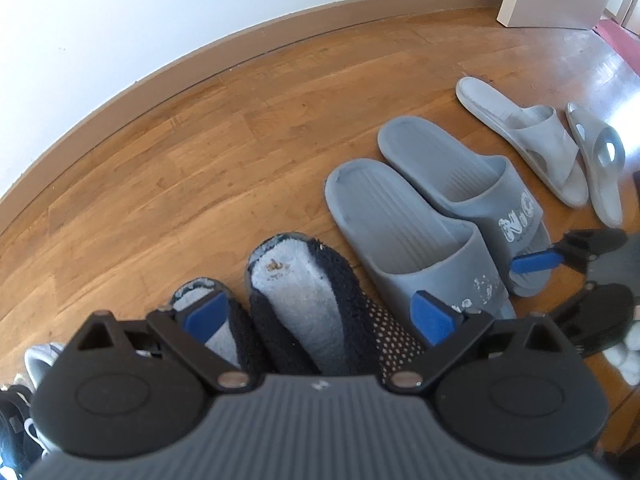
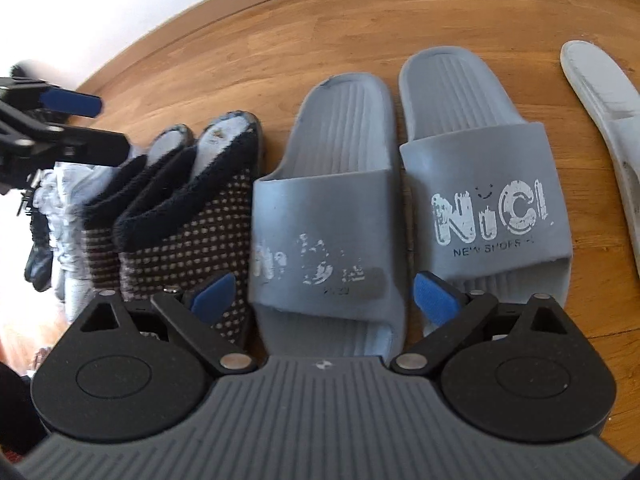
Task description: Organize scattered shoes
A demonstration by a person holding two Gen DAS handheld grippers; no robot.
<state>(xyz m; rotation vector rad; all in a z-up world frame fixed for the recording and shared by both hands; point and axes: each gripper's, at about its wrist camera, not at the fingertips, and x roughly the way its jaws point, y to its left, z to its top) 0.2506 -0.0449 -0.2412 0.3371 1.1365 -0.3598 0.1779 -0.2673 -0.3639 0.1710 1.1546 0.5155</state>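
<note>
The worn grey slide (image 2: 324, 216), its printed logo mostly rubbed away, lies on the wood floor (image 2: 280, 36) directly ahead of your right gripper (image 2: 324, 296), toe end nearest you and heel pointing toward the baseboard (image 1: 240, 52), so its long axis runs straight away from the tool. Your right gripper hangs over that toe with its blue pads spread wide, one on each side of the strap, pinching nothing. Just right of this slide, and parallel to it, sits its partner, the "NiCi" slide (image 2: 480, 184), the two nearly touching along their inner edges. Just left of the worn slide stands the pair of black fleece slippers (image 2: 188, 208), tilted and pressed together, their dotted soles turned toward you. Your left gripper (image 1: 320, 312) hovers above those slippers, its pads also spread wide and holding nothing; in the right wrist view it shows only as a dark linkage at the far left. Further right of the worn slide, well apart, two pale sandals (image 1: 532, 140) lie splayed at an angle to each other and to the row. The right hand is plainly the nearer one to the grey pair, which already looks lined up; judging by the row, the pale sandals are the likeliest thing still to square, and they lie to the right of both tools, long axes skewed from the line.
</note>
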